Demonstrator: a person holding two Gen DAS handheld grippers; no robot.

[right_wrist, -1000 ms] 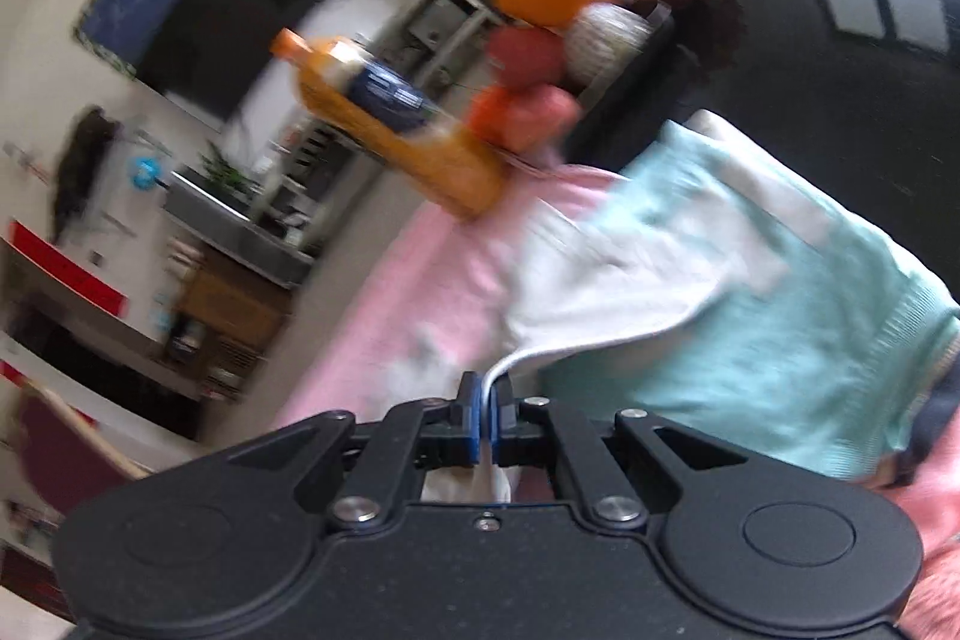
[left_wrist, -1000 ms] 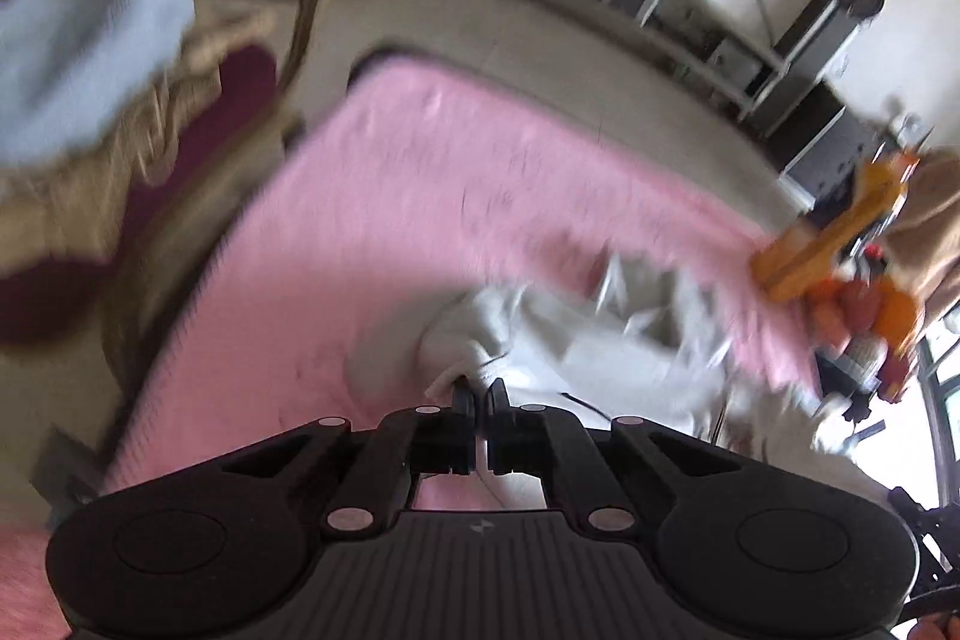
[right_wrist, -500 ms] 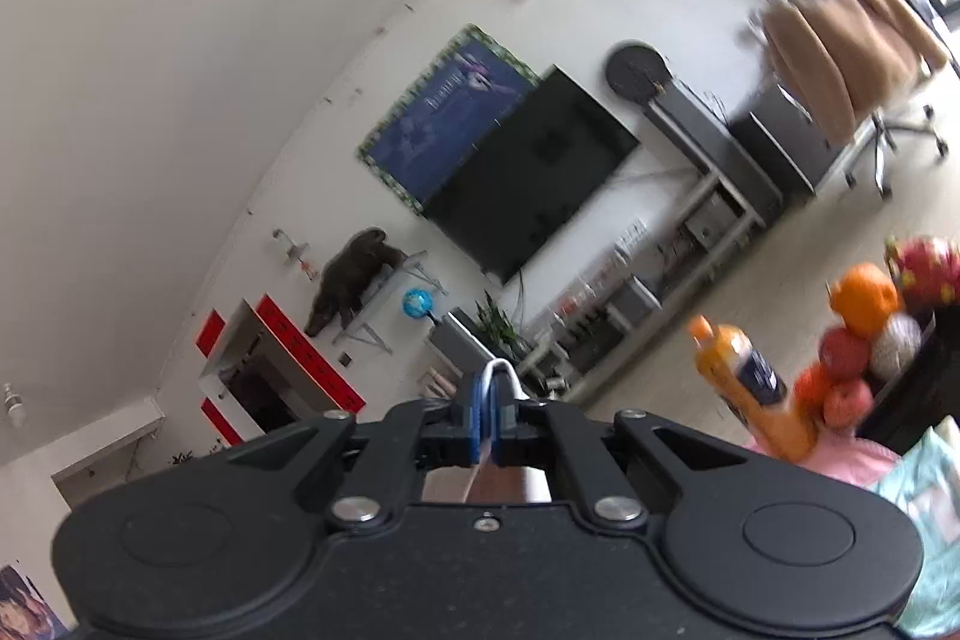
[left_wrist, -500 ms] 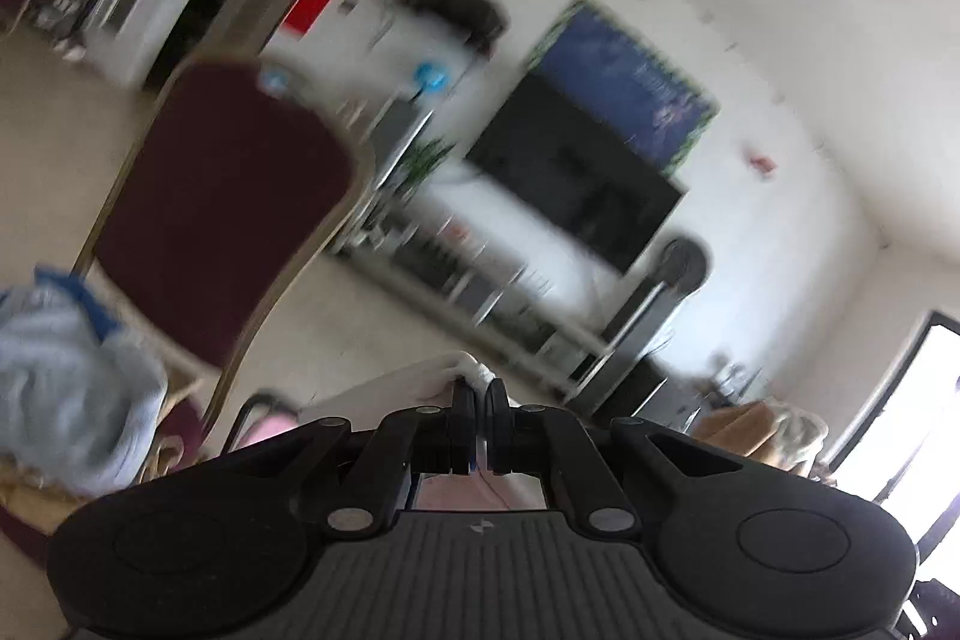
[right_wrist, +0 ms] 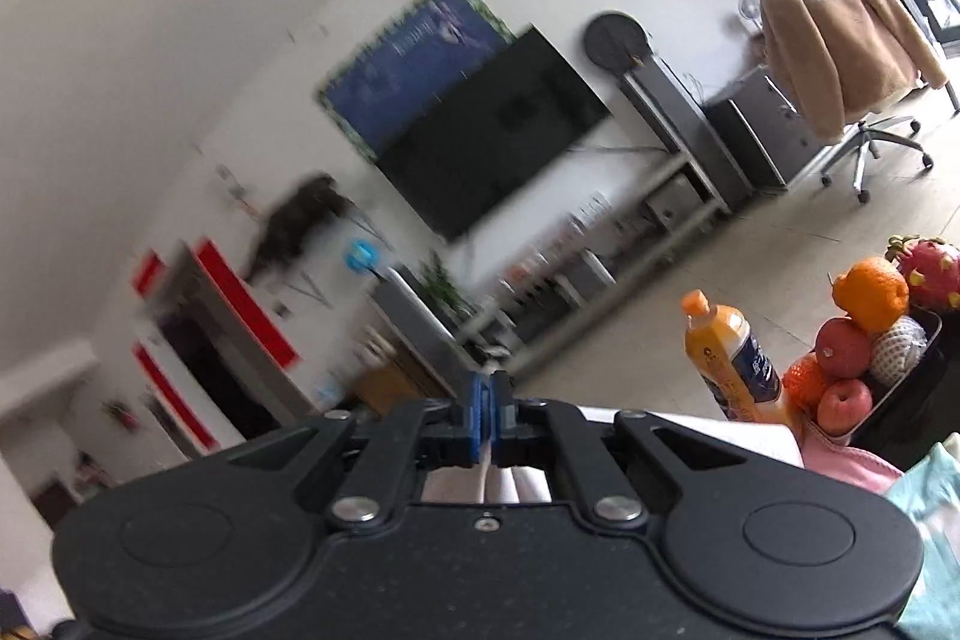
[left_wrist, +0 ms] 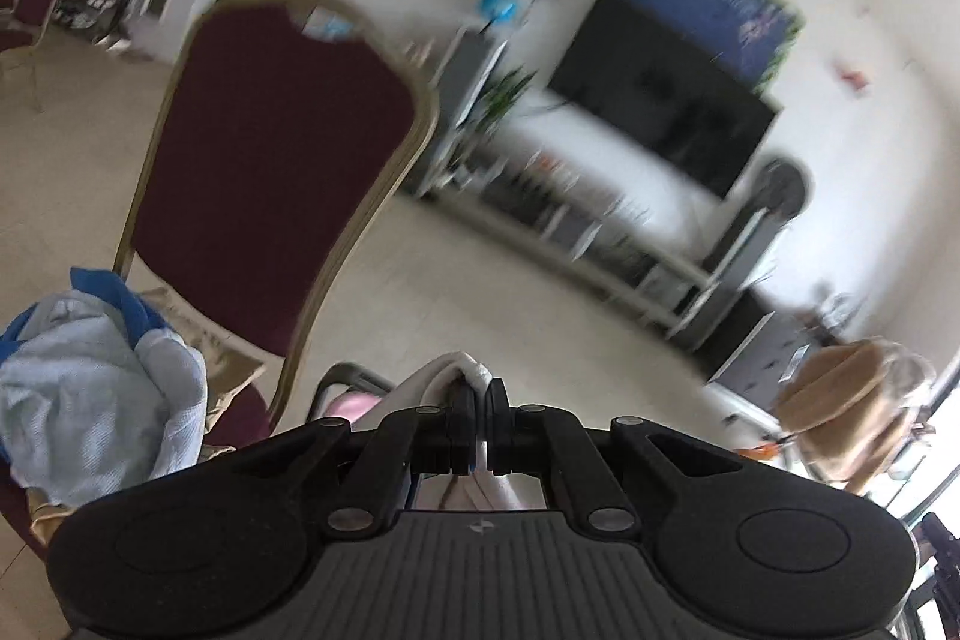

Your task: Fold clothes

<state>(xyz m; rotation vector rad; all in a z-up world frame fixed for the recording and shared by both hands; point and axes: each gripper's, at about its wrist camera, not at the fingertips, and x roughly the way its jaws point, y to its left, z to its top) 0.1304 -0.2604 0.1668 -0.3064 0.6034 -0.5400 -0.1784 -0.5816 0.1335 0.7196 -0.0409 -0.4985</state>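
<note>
A whitish-grey garment (left_wrist: 445,371) hangs lifted above the pink-covered table (left_wrist: 355,407). In the left wrist view my left gripper (left_wrist: 479,391) is shut on a folded edge of it, and the cloth bulges over the left fingertip. In the right wrist view my right gripper (right_wrist: 487,385) is shut on another thin white edge of the garment (right_wrist: 723,429), which stretches away to the right just above the pink cover (right_wrist: 840,455). Most of the garment is hidden below both gripper bodies.
A maroon chair (left_wrist: 270,148) stands to the left, with a pale blue heap of clothes (left_wrist: 96,400) beside it. On the right are a teal garment (right_wrist: 927,511), an orange juice bottle (right_wrist: 729,358) and a fruit basket (right_wrist: 870,340). A TV (right_wrist: 492,130) hangs on the far wall.
Both grippers have risen from the table with the garment still held. The views swung from the pink tabletop up to the room's far wall.
</note>
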